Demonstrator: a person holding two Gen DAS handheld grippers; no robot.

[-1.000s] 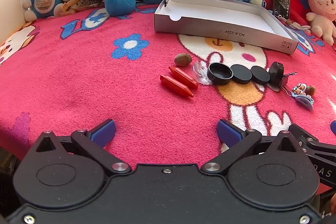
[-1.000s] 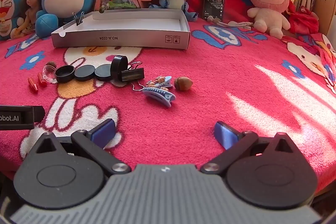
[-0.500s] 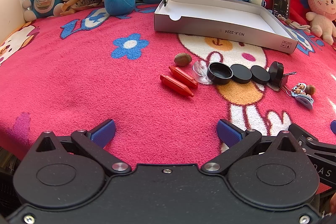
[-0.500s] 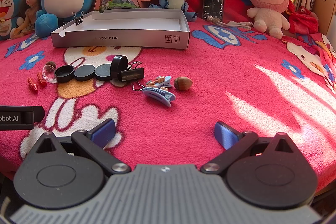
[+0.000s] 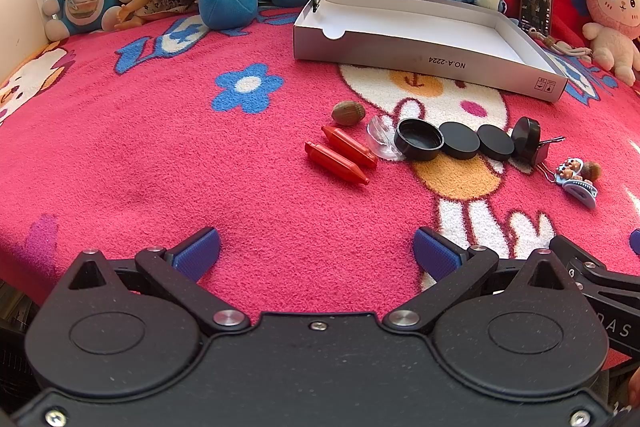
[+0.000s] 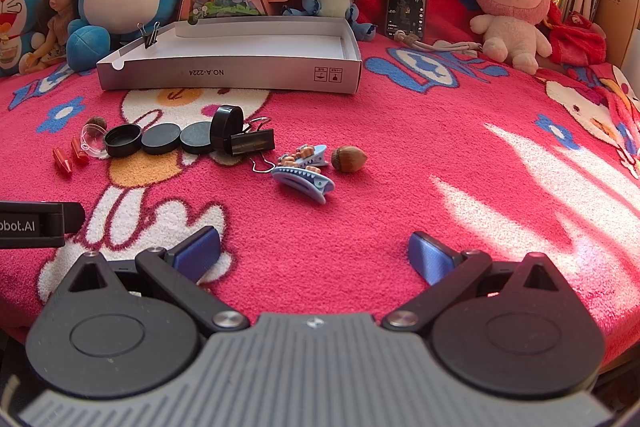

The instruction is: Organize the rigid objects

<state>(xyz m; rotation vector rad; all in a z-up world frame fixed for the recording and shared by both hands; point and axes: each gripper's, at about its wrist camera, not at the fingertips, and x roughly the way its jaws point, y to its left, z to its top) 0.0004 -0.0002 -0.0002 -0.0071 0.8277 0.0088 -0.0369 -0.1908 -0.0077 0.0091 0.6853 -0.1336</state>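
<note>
A: While both units hover low over the pink blanket [image 6: 400,155], what print is legible?

B: White box [image 6: 240,71], front wall, upside down: "NO.A-2224", plus two handling pictograms. Left gripper's side arm in the right view reads "obot.AI", cut off at the frame edge.

A: Gripper states?

B: Left gripper [image 5: 316,253] released, blue pads wide apart, nothing between. Right gripper [image 6: 314,253] likewise spread and empty.

A: Object positions?

B: All on the blanket in front of the box: two red pieces [image 5: 340,157], acorn [image 5: 348,113], clear cap [image 5: 380,141], four black lids [image 5: 456,145] in a row, binder clip [image 6: 252,143], blue hair clips [image 6: 304,173], second acorn [image 6: 349,159] just beside them.
</note>
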